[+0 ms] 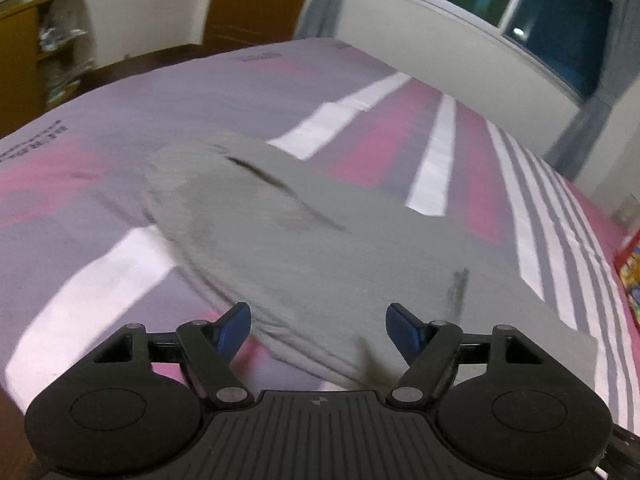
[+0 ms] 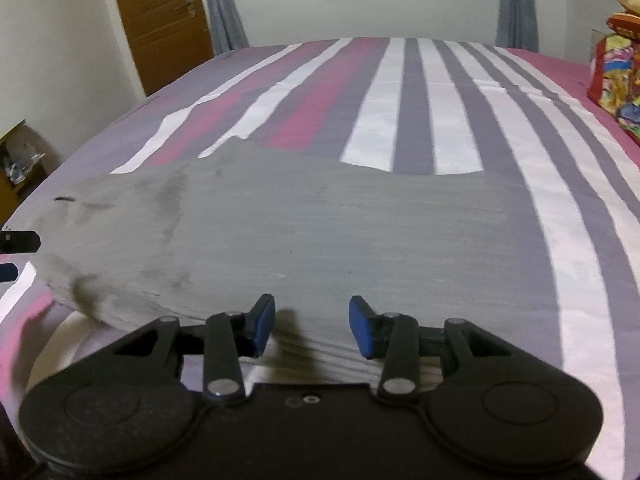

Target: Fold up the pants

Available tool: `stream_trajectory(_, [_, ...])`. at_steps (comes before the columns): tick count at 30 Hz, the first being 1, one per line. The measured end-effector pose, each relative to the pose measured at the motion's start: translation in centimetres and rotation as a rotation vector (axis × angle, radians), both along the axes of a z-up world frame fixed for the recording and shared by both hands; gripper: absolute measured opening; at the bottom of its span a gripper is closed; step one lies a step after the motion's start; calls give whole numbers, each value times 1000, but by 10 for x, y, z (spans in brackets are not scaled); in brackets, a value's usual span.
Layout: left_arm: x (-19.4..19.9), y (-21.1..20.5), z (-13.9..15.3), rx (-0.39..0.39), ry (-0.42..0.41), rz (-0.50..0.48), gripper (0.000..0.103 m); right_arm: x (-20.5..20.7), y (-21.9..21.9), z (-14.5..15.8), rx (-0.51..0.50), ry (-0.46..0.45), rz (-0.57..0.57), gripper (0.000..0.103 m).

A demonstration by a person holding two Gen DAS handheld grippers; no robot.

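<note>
The grey pants (image 1: 304, 240) lie flat and doubled over on the striped bed sheet (image 1: 100, 100), with a dark pocket slit near their far end. My left gripper (image 1: 319, 330) hovers over their near edge, its blue pads wide apart and gripping nothing. In the right wrist view the pants (image 2: 320, 232) stretch across the bed from left to right. My right gripper (image 2: 312, 325) stands open just above the near hem, and its shadow falls on the cloth between its fingers. At the left edge of that view a dark fingertip (image 2: 18, 241) of the other gripper shows beside the pants' end.
The bed sheet (image 2: 416, 100) has purple, white and pink stripes. A colourful bag (image 2: 616, 76) sits on the bed's right side. Beyond the bed are a brown door (image 2: 160, 20), a window (image 1: 520, 8) with grey curtains, and a wooden shelf (image 1: 40, 52) at the left.
</note>
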State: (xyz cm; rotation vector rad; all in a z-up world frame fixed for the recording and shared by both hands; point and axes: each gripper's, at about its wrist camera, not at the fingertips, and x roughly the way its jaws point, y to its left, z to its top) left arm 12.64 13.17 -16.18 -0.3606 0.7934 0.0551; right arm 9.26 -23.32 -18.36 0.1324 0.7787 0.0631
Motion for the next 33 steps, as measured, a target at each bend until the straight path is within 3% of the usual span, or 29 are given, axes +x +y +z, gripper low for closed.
stream_trajectory(8, [1,34,-20,-48,27,67,74,12,23,5,-27,-12,17,48])
stream_trajectory(12, [3,53,-34,-128,37,82,73,19,29,-3,-45,10,17,52])
stream_trajectory(20, [13,84,-71,-375,64,132,73,19,31,-14,-31,29,-5,56])
stream_trajectory(31, [53,97,-113,-549,7,174,73,22,36,-20,-64,23,-8,61])
stream_trajectory(33, [64,96,-117,-566,0,175,60,23,36,-21,-67,21,-10,62])
